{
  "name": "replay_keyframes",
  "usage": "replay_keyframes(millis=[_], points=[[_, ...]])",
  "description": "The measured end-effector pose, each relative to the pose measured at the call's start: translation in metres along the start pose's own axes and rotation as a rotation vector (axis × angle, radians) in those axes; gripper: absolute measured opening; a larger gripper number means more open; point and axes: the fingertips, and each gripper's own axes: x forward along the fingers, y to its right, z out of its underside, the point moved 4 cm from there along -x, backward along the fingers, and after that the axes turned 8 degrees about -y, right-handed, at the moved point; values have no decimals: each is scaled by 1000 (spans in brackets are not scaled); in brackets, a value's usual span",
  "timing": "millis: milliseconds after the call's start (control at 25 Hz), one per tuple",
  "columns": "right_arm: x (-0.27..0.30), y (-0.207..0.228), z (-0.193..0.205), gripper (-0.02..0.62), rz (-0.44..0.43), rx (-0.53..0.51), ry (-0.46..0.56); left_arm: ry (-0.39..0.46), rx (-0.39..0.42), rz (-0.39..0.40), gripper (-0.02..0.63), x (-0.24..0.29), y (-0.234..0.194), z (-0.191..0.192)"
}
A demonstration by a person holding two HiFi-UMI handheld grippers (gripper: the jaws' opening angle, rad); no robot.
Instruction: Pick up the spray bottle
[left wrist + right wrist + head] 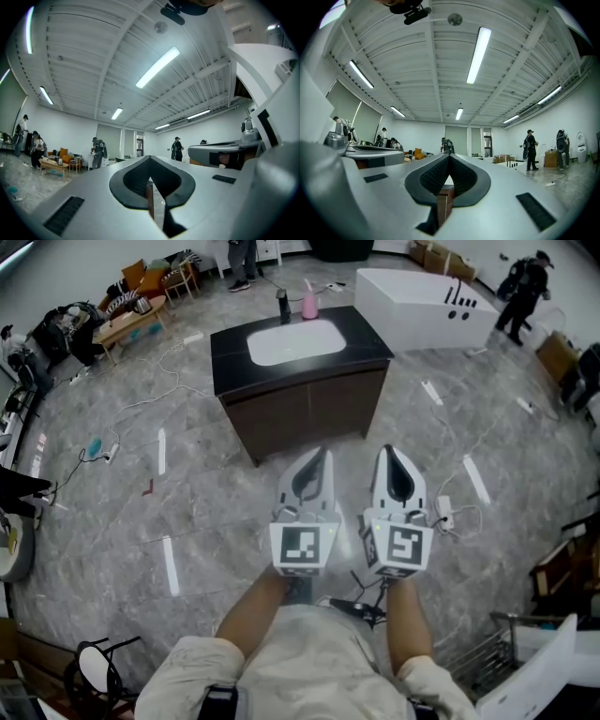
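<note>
Two bottles stand at the back of the black vanity top (230, 352), behind the white basin (295, 340): a dark bottle (283, 306) and a pink bottle (309, 304). I cannot tell which one has a spray head. Both grippers are held side by side over the floor, well short of the vanity's front and pointing toward it. The left gripper (319, 456) has its jaws together with nothing between them, as the left gripper view (150, 157) also shows. The right gripper (389, 452) is likewise shut and empty (450, 155). The bottles are hidden in both gripper views.
A white bathtub (422, 301) sits behind the vanity to the right. Cables and a power strip (444, 512) lie on the grey floor. A low table (127, 320) with chairs stands far left. People stand at the room's edges. A wire rack (487, 652) is at lower right.
</note>
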Motion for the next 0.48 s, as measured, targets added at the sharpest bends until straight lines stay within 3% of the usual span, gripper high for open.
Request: replay_keyframes(millis=[480], points=[[128,-32,-8,0,-21,14,-5,-1,-3,-7,2,85,-101,-6]])
